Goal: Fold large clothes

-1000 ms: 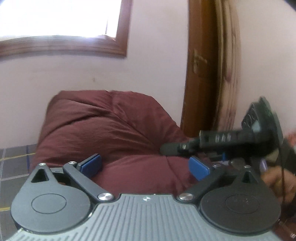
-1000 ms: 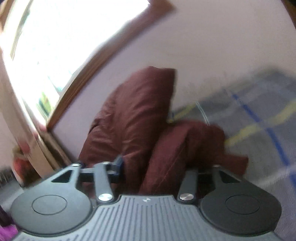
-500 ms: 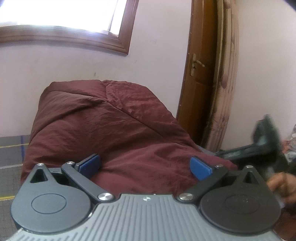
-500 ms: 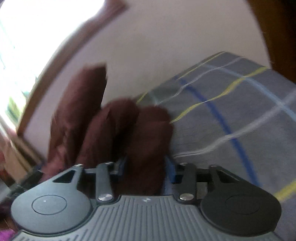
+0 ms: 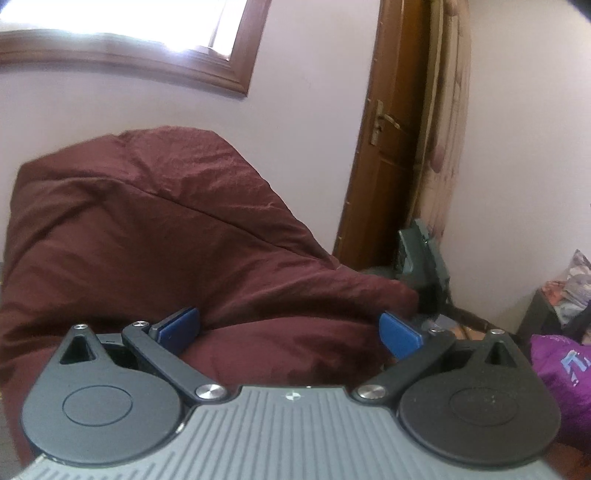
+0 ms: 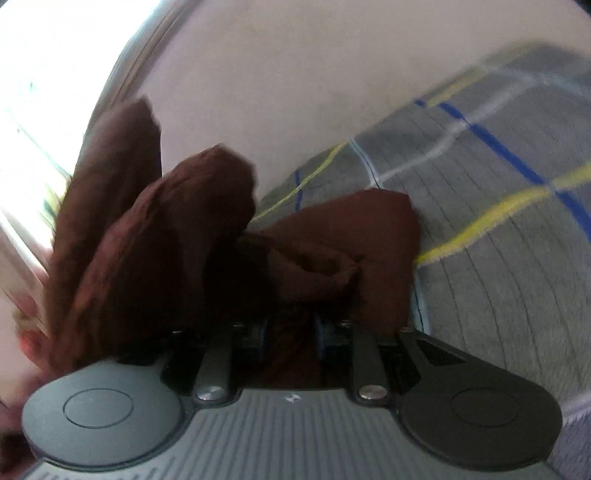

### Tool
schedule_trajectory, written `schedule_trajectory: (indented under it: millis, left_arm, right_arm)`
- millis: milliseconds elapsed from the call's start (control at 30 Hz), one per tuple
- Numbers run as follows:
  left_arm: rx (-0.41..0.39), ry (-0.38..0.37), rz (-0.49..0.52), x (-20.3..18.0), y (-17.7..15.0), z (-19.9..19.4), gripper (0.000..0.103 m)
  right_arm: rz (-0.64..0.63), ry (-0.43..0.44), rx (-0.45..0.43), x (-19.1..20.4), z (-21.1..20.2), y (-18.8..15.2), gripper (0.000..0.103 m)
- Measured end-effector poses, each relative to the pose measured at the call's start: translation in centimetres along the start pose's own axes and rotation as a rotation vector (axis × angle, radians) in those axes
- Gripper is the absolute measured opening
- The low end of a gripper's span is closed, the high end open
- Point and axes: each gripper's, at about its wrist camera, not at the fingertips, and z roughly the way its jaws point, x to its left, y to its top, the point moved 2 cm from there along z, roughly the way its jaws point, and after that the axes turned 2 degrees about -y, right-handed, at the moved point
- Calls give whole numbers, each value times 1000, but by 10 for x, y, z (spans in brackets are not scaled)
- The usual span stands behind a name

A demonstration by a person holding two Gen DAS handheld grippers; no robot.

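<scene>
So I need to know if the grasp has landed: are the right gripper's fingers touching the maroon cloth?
Touching. In the right wrist view the maroon cloth runs between the closing fingers of the right gripper and fills the gap between them.

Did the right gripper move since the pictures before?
Yes. The right gripper swung away from the window toward the plaid bedsheet, closing on the maroon cloth.

One maroon garment, two hand-held grippers — left, right — one door, one window

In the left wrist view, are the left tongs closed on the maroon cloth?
No. The left tongs stand wide apart, and the maroon cloth bulges between their blue pads without being pinched.
</scene>
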Motion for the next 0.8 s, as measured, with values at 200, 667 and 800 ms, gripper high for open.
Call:
schedule_trajectory:
  millis: [200, 667, 800]
  left_arm:
    - [23, -12, 41, -7, -7, 10, 101]
    - [15, 14, 79, -13, -14, 15, 103]
    - [1, -8, 58, -9, -12, 5, 103]
  right_arm:
    - [47, -60, -240, 1, -75, 35, 57]
    - [-610, -336, 17, 179, 24, 54, 49]
    - [-778, -326, -51, 204, -4, 34, 19]
